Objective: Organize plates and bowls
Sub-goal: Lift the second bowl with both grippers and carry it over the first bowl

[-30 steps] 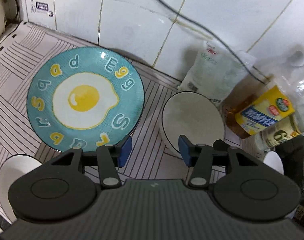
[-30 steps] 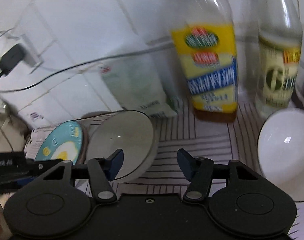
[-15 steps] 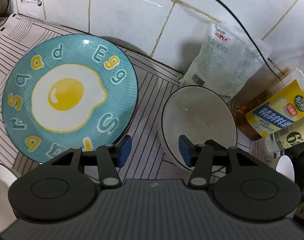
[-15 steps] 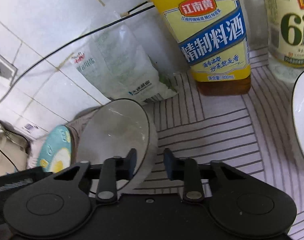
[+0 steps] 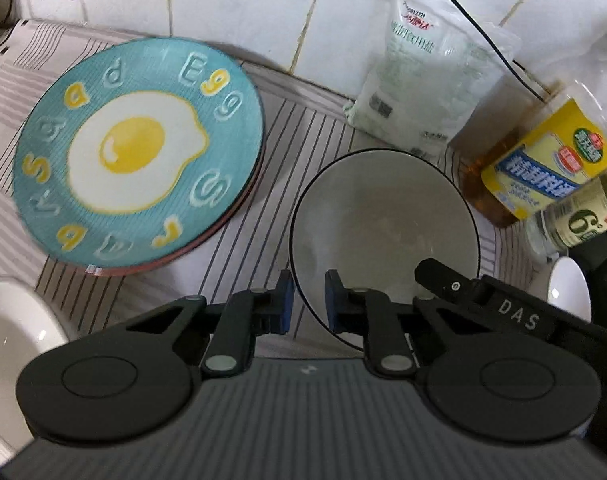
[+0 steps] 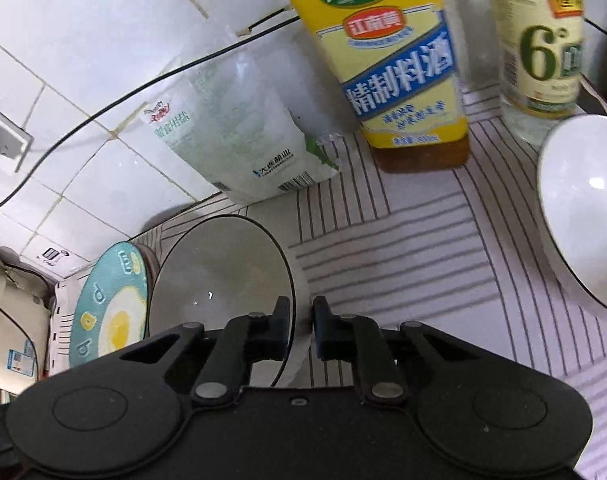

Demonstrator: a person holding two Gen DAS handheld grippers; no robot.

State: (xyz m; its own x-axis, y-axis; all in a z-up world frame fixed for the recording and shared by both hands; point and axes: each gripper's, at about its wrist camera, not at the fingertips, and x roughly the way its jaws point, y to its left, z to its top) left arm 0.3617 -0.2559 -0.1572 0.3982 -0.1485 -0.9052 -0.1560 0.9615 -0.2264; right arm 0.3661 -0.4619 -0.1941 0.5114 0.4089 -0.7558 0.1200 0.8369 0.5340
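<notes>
A grey bowl with a dark rim sits on the striped mat; it also shows in the right wrist view. My left gripper is shut on its left rim. My right gripper is shut on its right rim, and shows in the left wrist view. A teal fried-egg plate lies to the left on top of a red plate; it also shows in the right wrist view. A white bowl sits at the near left. Another white bowl sits at the right.
A bag of salt leans on the tiled wall behind the grey bowl. A yellow-labelled cooking wine bottle and a clear vinegar bottle stand at the back right. A black cable runs along the wall.
Both grippers have closed on opposite rims of the grey bowl. The left gripper moved right and nearer to it; the right gripper moved in closer and lower.
</notes>
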